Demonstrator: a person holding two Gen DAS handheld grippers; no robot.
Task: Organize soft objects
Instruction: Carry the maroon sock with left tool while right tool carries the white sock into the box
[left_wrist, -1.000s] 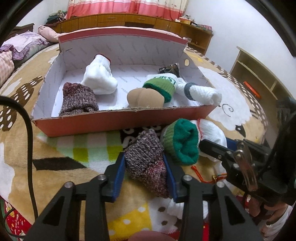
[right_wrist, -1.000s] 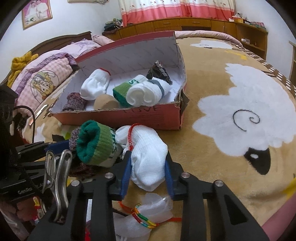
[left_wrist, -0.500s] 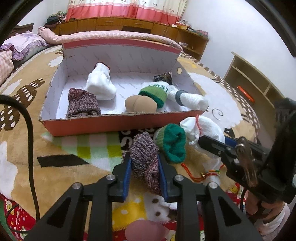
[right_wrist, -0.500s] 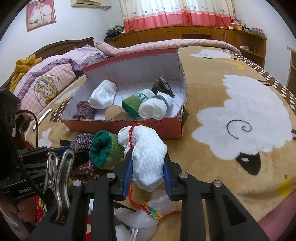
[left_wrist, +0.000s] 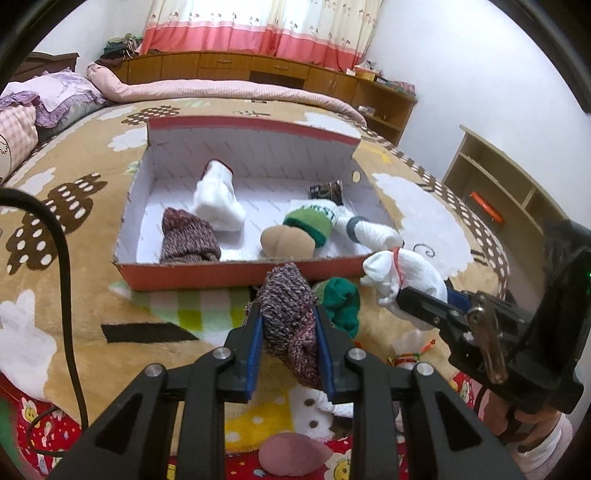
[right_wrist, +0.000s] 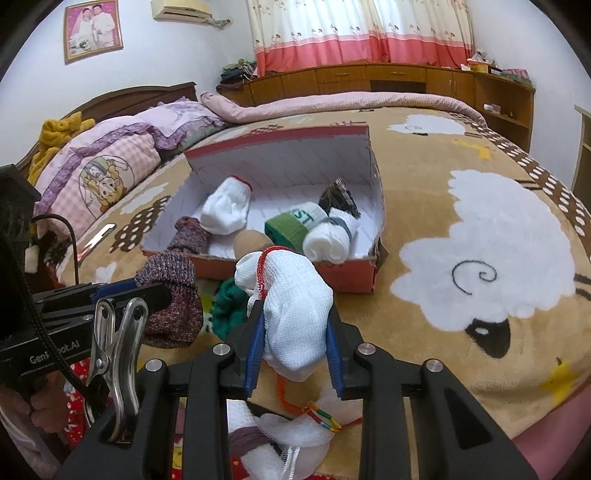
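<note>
My left gripper (left_wrist: 288, 317) is shut on a maroon knit sock roll (left_wrist: 291, 310) and holds it above the blanket, in front of the red shoebox (left_wrist: 207, 275). My right gripper (right_wrist: 295, 325) is shut on a white sock roll with a red trim (right_wrist: 291, 306), also lifted. A green sock roll (left_wrist: 341, 302) lies on the blanket between them. The box holds several rolled socks: a white one (left_wrist: 218, 197), a maroon one (left_wrist: 188, 238), a tan one (left_wrist: 286, 242), a green-cuffed one (left_wrist: 314, 218) and a white one with a grey band (left_wrist: 373, 232).
White fabric with coloured cords (right_wrist: 317, 417) lies on the blanket under my right gripper. A black cable (left_wrist: 62, 258) runs at the left. Pillows (right_wrist: 96, 173) lie at the bed's head. A wooden shelf (left_wrist: 498, 192) stands to the right.
Both grippers have closed on their sock rolls and lifted them off the blanket, pulling back from the box. The green roll stays on the blanket.
</note>
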